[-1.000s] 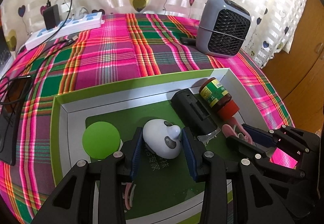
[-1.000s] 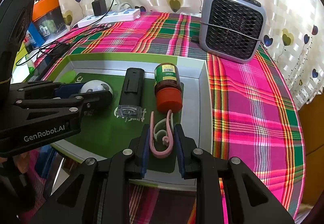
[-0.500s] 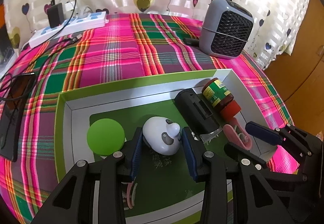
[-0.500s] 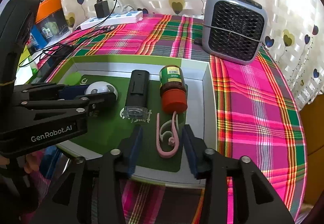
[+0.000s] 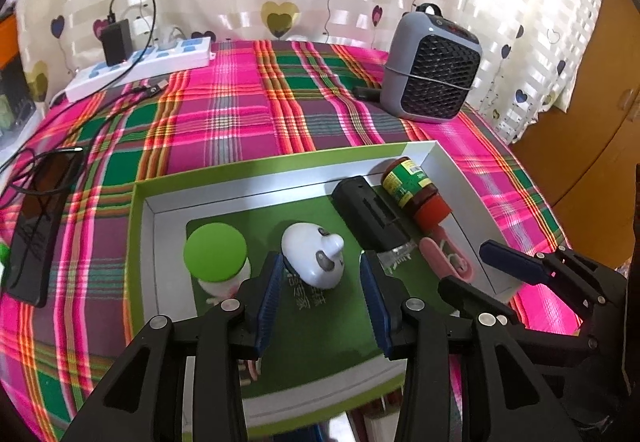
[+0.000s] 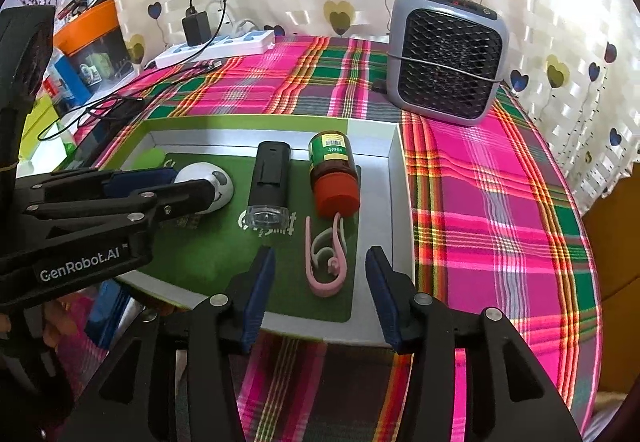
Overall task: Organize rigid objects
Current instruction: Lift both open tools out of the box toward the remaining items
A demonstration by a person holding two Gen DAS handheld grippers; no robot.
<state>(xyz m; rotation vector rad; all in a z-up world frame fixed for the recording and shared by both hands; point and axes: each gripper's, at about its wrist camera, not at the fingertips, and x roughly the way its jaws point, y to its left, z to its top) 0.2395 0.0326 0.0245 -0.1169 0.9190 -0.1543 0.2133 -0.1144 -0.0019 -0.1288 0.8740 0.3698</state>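
Five items lying in green tray [image 6: 401,178]: round panda toy [image 5: 312,256], ridged jar [image 6: 333,178]; both grippers [image 5: 320,284] [image 6: 316,282] opening, gripping nothing

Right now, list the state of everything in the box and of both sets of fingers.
Brown jar: lying down, red cap on.
Black device: lying flat.
Pink clip: lying flat, released.
Panda toy: resting on the mat, between the left fingers, not pinched.
Green-lidded jar: upright, lid on.
Left gripper: fingers opening.
Right gripper: fingers opening, short of the clip.
Box: open-topped.
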